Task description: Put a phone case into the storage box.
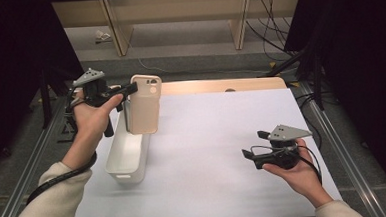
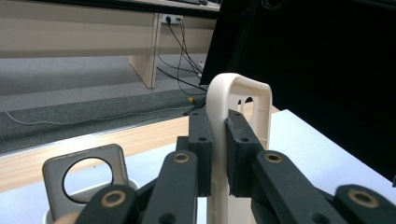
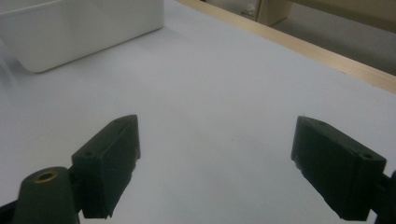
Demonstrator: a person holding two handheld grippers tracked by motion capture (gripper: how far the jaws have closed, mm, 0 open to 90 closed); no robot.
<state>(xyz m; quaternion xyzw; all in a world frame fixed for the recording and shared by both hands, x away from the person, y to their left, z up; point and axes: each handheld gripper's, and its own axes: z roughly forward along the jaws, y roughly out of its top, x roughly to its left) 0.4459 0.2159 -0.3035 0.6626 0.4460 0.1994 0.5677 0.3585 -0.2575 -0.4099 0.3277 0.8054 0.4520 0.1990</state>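
White-covered desk (image 1: 223, 152): left gripper (image 1: 130, 88) clamps beige phone case (image 1: 144, 111) above white bin (image 1: 128, 154) at left edge.
Case lifted, not yet placed; grey case (image 2: 86, 175) sits in bin; right gripper (image 1: 248, 155) idle, jaws wide.

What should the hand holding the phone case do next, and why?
Probably lower it a little, straight down into the white bin. The left hand-held gripper is shut on the beige phone case, which hangs upright just above the bin's far end. A grey case seems to sit in the bin already, so this one likely joins it. The right hand-held gripper waits open above the table.
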